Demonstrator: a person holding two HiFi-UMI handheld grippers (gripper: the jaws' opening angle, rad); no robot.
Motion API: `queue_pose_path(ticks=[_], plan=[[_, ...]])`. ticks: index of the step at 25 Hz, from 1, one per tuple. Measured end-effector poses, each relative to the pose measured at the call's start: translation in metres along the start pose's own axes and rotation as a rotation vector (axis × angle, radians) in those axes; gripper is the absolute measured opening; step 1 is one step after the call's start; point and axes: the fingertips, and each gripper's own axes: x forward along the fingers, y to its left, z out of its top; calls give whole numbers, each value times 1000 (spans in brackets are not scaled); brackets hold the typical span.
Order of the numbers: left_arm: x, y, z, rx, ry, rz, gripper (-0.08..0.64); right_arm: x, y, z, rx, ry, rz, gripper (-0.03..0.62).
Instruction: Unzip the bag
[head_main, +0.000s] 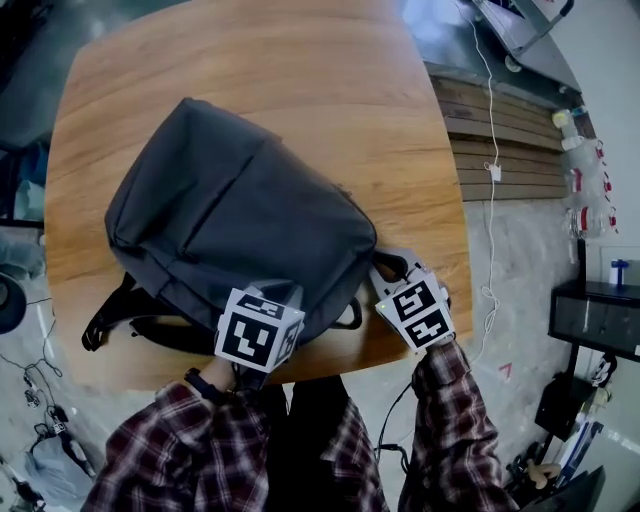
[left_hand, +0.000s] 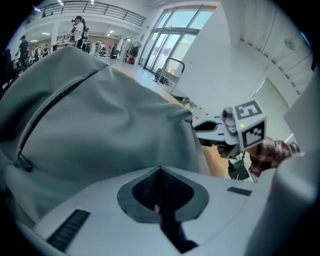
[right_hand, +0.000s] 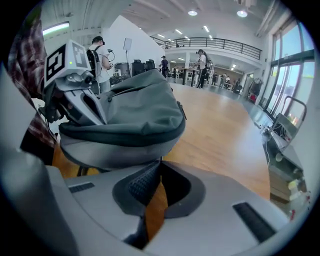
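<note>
A grey backpack lies flat on the round wooden table, its black straps trailing off its near left end. My left gripper rests on the bag's near edge, and in the left gripper view its jaws are shut tip to tip against the grey fabric. A zipper line ends in a dark pull at far left. My right gripper sits by the bag's black top handle. Its jaws are shut with nothing between them, just short of the bag.
The table's near edge runs just under both grippers. A slatted wooden bench and a white cable lie on the floor at right, beside a black shelf. People stand far off in the hall.
</note>
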Motion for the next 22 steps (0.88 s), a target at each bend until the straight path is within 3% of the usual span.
queue_pose_path(ticks=[6,11,22], plan=[[4,8,10,-118,6,-11,8,-29,41,-18,153,-34,-29,20],[4,7,15,-106,-12,32,8,-41,76,-20,323,-86,-46,20],[5,3,23,-122,-34,73,9,-52,122,-23,402,-78,-35,20]])
